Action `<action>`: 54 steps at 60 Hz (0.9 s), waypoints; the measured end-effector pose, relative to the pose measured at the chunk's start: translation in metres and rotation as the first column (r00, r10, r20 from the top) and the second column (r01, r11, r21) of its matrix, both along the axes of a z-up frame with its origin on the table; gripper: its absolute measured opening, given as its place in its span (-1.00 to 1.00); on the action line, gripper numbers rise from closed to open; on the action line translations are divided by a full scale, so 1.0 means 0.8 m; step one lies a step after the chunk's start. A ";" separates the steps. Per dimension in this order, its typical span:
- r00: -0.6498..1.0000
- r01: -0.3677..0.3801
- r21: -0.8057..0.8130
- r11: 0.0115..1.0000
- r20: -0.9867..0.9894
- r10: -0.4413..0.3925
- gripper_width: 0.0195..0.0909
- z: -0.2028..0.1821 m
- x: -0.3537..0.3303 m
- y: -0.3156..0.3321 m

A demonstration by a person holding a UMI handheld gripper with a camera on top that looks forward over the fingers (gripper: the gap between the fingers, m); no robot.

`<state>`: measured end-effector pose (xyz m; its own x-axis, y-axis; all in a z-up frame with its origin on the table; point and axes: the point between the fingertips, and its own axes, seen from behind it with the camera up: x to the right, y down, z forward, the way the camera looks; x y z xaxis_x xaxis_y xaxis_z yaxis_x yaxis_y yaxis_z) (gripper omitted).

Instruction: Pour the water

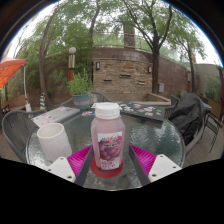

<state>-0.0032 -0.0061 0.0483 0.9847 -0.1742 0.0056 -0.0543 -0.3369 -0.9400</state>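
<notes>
Outdoor patio, daylight. A round glass-topped table (150, 128) with a dark metal rim carries the task items.

Left side: a white cylindrical plastic cup (53, 140) stands upright on the glass near the table's left edge, open mouth up. It is apart from the bottle and outside the left finger. Behind it, toward the far left edge, lies a flat white rectangular object (62, 113), identity unclear.

Centre: a clear plastic bottle with a white screw cap and a pink label (107, 139) stands upright on the glass close to the table's near edge. Its contents cannot be judged. The cap is on.

Claw (111, 160): level, pointing straight ahead across the table at the height of the bottle's lower half. Its two fingers, with magenta pads (81, 158), are spread wide. The bottle stands between them; the left pad sits at or just beside the bottle's lower left side, while a visible gap remains between the bottle and the right pad. The bottle rests on the table, not clamped. The hand holding the claw is out of view.

Right side: a dark metal mesh chair (190, 112) stands just past the table's right edge.

Beyond the far edge: a potted green plant (80, 90), a brick wall (125, 70) and trees.
</notes>
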 end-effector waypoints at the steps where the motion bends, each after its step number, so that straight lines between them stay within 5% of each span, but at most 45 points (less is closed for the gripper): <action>1: 1.000 0.002 -0.001 1.000 0.000 -0.002 0.66 0.001 0.000 -0.005; 16: 0.997 0.004 0.110 0.994 -0.077 0.005 0.64 0.045 -0.040 -0.109; 27: 0.983 -0.081 0.243 0.967 -0.140 0.117 0.65 0.092 -0.081 -0.157; 45: 0.959 -0.128 0.280 0.951 -0.208 0.191 0.68 0.076 -0.064 -0.192; 54: 0.955 -0.075 0.279 0.957 -0.256 0.149 0.69 0.070 -0.035 -0.195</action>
